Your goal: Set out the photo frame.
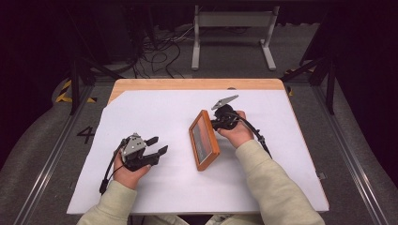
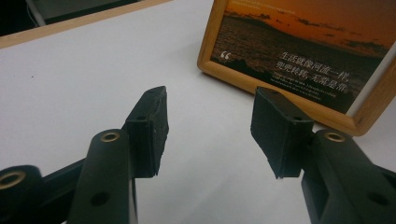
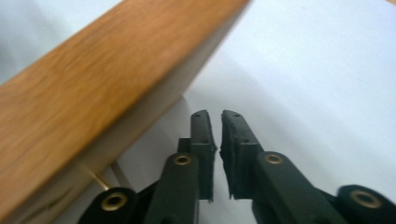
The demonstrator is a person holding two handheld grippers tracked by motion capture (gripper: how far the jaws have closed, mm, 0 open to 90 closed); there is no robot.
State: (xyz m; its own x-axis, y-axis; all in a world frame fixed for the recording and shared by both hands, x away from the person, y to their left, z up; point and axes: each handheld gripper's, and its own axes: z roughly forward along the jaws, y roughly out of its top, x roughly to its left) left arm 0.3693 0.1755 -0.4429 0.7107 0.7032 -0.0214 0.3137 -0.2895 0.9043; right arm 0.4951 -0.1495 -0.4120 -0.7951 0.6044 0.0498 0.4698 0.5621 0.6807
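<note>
Up close, our right tool (image 3: 215,140) sat nearly shut, empty, behind the upright photo frame (image 1: 204,139) mid-surface; left tool (image 2: 210,133) gaped. Next, we reckoned, steadying the frame.

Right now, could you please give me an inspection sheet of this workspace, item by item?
Surface: white sheet over a wooden table; wood shows along the far edge.
Job's things: one wooden picture frame holding a sunset print with text, raised on its right side, facing left.
Clutter: nothing seen.
Grippers: left claw open, on the sheet, apart from the frame; right claw nearly shut behind the frame, whether it pinches anything cannot be told.
Cables: a black cable trails from the right claw; another from the left; loose cables on the floor beyond the table.
Surroundings: grey floor, white stand, dark background.
</note>
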